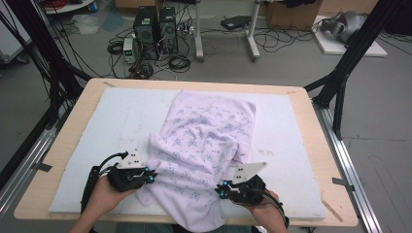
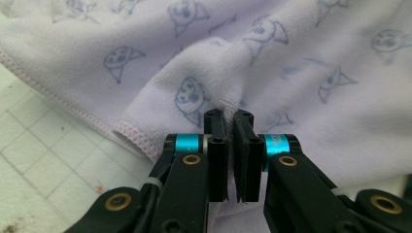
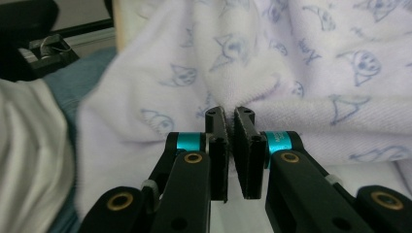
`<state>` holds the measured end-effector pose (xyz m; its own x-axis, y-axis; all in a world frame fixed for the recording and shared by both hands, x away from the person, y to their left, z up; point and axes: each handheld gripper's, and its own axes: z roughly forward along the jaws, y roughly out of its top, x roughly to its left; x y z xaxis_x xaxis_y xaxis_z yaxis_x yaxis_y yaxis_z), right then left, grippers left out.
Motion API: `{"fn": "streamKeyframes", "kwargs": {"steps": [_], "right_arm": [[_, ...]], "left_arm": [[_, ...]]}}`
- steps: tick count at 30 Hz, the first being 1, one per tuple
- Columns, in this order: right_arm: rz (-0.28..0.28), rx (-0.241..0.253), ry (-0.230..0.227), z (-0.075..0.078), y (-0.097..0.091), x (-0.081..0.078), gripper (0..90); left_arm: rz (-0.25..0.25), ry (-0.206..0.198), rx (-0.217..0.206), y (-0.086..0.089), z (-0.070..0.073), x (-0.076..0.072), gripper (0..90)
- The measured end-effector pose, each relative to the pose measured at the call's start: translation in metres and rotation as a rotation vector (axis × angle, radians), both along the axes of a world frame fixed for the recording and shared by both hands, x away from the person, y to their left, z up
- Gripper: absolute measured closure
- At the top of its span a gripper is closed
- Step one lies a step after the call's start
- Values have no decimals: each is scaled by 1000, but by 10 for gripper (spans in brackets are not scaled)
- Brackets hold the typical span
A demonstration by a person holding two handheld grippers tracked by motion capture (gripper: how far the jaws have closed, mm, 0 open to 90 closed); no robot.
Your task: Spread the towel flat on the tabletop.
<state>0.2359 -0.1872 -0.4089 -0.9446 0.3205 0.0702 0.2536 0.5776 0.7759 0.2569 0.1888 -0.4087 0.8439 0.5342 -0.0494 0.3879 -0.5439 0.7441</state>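
One desk of pale wood carries a white padded mat that covers most of its top, leaving a bare wooden margin along every edge. Mat surface in the left gripper view shows a faint printed grid with a few small stains.

Lilac towel, printed with small blue figures, lies crumpled on the mat, roughly centred between the left and right edges. Its far part lies fairly flat and reaches close to the far edge of the mat; its near part is bunched into folds and hangs over the near edge of the desk. Stitched hem visible at one corner in the left gripper view, lying on the mat.

Left hand enters from the near edge, left of the towel, holding the left tongs. Tongs point inward at the towel's left border. Left gripper view: jaws drawn together, with a raised fold of the towel pinched at their tips.

Right hand enters from the near edge, right of the towel, holding the right tongs. Tongs point inward at the towel's right border near the near edge. Right gripper view: jaws together, clamped on a ridge of the towel at the tips.

Both tongs grip opposite sides of the bunched near part
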Motion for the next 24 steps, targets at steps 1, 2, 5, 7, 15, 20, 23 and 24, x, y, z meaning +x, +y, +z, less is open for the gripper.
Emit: {"fn": "streamKeyframes", "kwargs": {"steps": [1,2,5,7,15,20,23,24], "right_arm": [[4,1,-11,6,-3,-4,852],[6,4,-19,12,-5,-8,851],[7,-34,-62,24,-2,-12,850],[3,-46,-71,24,4,-4,850],[-21,-55,-15,-7,39,46,841],[-57,-37,-3,-10,37,51,718],[-74,6,-42,2,20,38,726],[-82,2,-50,3,15,34,750]], "left_arm": [[-12,-2,-9,-1,3,-2,853],[-16,-6,-18,-2,5,-5,853],[-9,-30,3,-3,8,-6,853],[12,-27,10,0,6,-2,853],[140,36,60,21,-22,26,851],[141,19,34,23,-15,23,683],[143,1,0,26,-9,22,623],[146,-5,-7,27,-7,22,617]]}}
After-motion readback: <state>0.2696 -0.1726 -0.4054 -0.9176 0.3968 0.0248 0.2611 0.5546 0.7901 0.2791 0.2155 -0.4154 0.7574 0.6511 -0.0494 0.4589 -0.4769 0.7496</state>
